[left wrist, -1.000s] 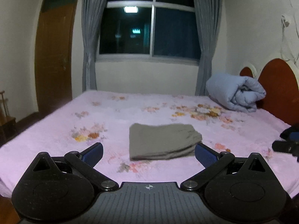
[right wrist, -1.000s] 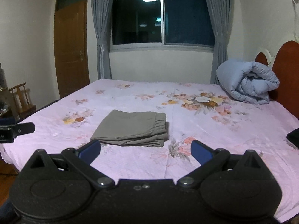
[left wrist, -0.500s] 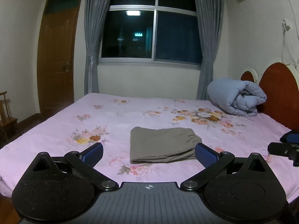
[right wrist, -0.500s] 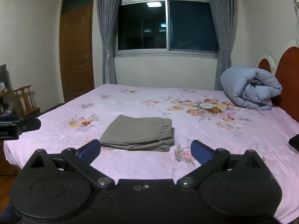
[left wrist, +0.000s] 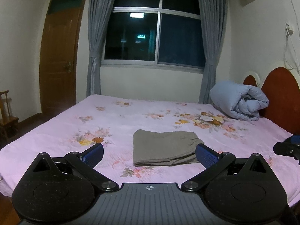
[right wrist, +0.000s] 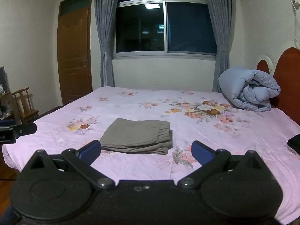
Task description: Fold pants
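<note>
Your left gripper [left wrist: 149,154] has its blue-padded fingers [left wrist: 93,154] spread wide with nothing between them, held above the near edge of the bed [left wrist: 56,131]. Your right gripper [right wrist: 145,150] is the same: fingers [right wrist: 202,151] wide apart and empty, clear of the fabric. Just past both sets of fingertips lie the pants [left wrist: 165,147], olive-grey and folded into a compact rectangular stack, flat on the pink floral bedsheet near the front edge of the bed. In your right wrist view the pants [right wrist: 137,136] show their gathered elastic waistband along the right side and layered folded edges facing you. From your left camera, the tip of your right gripper shows at the right edge of the frame, well apart from the pants; from your right camera, your left gripper shows at the left edge. Farther back, a rolled light-blue quilt [right wrist: 247,89] sits against the dark red headboard [right wrist: 288,78] at the right. Behind the bed are a dark window [left wrist: 155,37] with grey curtains [left wrist: 95,43], a wooden door [left wrist: 60,56] at the left and a small wooden chair [right wrist: 25,105] beside it.
</note>
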Demonstrator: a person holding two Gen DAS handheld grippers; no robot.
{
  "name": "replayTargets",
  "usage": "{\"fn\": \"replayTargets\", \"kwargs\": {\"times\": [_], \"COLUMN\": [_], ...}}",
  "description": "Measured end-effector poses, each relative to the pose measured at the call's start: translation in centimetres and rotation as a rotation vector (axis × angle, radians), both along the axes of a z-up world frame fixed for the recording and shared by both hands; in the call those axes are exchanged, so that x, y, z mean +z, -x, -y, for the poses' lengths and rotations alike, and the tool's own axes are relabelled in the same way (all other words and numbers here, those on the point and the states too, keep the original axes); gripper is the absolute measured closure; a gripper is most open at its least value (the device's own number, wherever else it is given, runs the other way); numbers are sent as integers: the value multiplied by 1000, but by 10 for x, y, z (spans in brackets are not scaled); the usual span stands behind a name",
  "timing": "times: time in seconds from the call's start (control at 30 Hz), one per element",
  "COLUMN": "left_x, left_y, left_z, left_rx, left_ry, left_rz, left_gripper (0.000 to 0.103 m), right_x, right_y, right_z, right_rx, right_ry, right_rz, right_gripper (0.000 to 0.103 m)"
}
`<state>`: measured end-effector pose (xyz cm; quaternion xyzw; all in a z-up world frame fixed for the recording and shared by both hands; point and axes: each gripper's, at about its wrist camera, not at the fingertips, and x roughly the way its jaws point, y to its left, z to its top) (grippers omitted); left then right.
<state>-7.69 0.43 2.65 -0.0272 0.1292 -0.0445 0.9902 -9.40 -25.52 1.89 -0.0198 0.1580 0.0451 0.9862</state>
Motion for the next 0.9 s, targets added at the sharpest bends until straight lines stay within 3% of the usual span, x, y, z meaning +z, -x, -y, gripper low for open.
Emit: {"fn": "replayTargets", "kwargs": {"times": [0.9], "left_x": [1], "left_y": [2], "left_z": [8], "left_rx": [-21], "left_ry": [-10], "left_rz": [0], "left_gripper": [0], "right_x": [2], "right_y": [2], "right_z": [1], "right_rx": [3], "right_ry": [0], "right_rz": [1], "right_gripper": [6]}}
